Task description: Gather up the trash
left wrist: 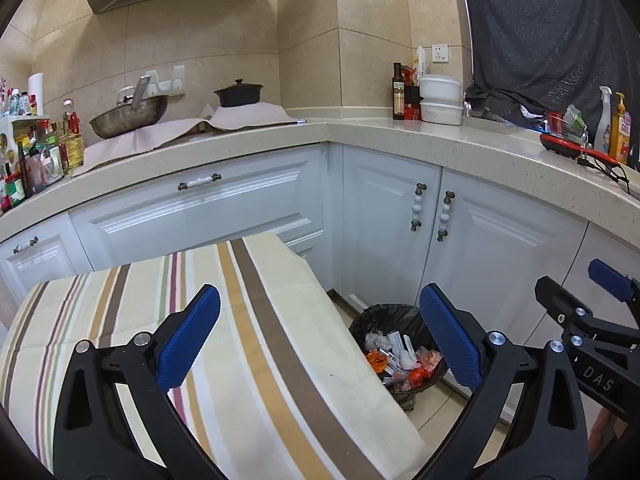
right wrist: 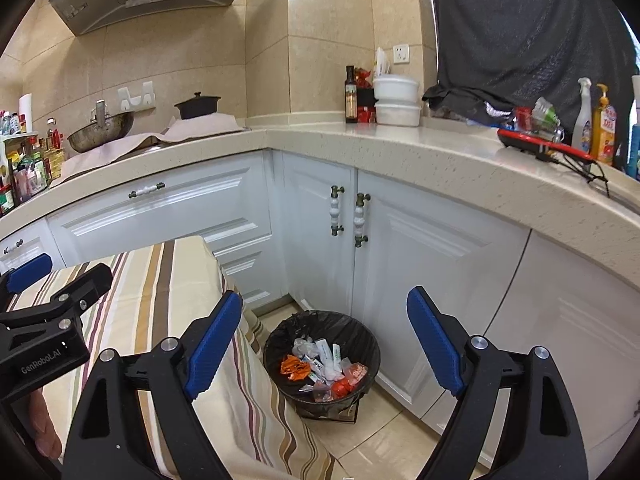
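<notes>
A round bin with a black liner (left wrist: 384, 314) (right wrist: 360, 330) stands on the floor in the cabinet corner, beside a table with a striped cloth (left wrist: 160, 300) (right wrist: 160, 280). Inside it lies trash (left wrist: 400, 360) (right wrist: 324, 368): orange, red and white wrappers. My left gripper (left wrist: 320, 340) is open and empty, held above the table's right edge and the bin. My right gripper (right wrist: 324, 348) is open and empty, held above the bin. Each gripper also shows in the other's view, the right one at the right (left wrist: 592, 304), the left one at the left (right wrist: 48, 292).
White cabinets (right wrist: 400, 248) and a beige countertop (left wrist: 440, 136) wrap around the corner. On the counter stand a wok (left wrist: 128, 118), a black pot (left wrist: 239, 94), a dark bottle (left wrist: 397, 98), white containers (left wrist: 440, 98), a red tray (right wrist: 540, 142) and cleaner bottles (right wrist: 592, 120). The floor is tiled.
</notes>
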Demonstrator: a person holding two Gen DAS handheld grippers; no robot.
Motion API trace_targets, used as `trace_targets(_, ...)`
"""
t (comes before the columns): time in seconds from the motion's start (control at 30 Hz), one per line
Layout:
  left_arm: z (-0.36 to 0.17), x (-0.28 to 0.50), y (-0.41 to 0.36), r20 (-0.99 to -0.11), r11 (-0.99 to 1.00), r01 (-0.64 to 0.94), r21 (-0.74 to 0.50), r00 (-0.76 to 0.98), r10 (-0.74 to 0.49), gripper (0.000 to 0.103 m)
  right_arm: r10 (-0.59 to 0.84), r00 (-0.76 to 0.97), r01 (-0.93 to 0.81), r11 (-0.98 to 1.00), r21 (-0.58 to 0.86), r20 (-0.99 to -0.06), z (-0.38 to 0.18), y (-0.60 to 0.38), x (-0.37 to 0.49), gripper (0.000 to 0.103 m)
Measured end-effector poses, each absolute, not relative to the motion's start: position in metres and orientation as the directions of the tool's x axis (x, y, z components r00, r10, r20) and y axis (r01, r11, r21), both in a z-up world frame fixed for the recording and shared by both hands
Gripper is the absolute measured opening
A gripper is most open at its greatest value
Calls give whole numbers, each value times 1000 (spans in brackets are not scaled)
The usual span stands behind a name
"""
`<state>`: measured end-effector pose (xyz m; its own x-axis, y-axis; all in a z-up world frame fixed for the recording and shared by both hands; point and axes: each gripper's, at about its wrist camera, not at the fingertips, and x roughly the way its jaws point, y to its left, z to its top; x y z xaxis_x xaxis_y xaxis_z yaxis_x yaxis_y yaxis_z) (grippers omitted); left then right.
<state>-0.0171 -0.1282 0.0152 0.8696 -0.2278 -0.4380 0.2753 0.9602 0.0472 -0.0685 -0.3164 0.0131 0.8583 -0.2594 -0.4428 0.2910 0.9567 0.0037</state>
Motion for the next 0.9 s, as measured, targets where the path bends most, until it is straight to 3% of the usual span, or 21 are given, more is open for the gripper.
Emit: trace_targets(0.9,32,-39,-102,-412,961,277,-19,873,-260,98,-273,891,282,959,-30,-364,35,-286,-99,83)
